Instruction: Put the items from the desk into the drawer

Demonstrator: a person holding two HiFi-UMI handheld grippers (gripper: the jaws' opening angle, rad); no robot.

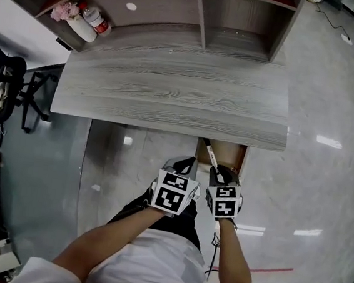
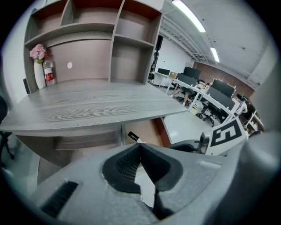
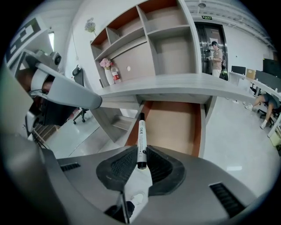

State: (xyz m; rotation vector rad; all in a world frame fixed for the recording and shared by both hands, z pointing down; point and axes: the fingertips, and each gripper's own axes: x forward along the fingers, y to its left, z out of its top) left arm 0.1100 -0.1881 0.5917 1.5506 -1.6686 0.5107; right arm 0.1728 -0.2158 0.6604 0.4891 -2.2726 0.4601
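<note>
From the head view, we look down on a grey wood-grain desk (image 1: 169, 93) with shelving along its back edge. A drawer (image 1: 231, 156) stands pulled out from under the front edge, toward the right corner. The right gripper (image 1: 218, 172) is clamped on a white marker (image 1: 211, 155), which angles forward over the left side of the open drawer, its tip near the desk's front edge. The left gripper (image 1: 186, 165) hangs just beside it, to the left. At the back left corner, a white vase (image 1: 82, 28) of pink flowers (image 1: 65, 11) and a bottle (image 1: 95, 19) sit in a shelf compartment.

In the left gripper view, we see that gripper's jaws pressed together with nothing between them. Beyond them lie the desk's front edge (image 2: 88, 115) and the drawer's brown inside (image 2: 142, 131). The marker's black tip (image 2: 133, 137) pokes up just past the jaws, and the right gripper's marker cube (image 2: 226, 136) shows at right.

In the right gripper view, the jaws grip the marker (image 3: 141, 140) near its lower end — it stands straight ahead, black cap outward, above the drawer's left wall (image 3: 134, 132). The left gripper (image 3: 66, 94) crosses the upper left. A person (image 3: 216, 55) stands by a doorway in the far background.
</note>
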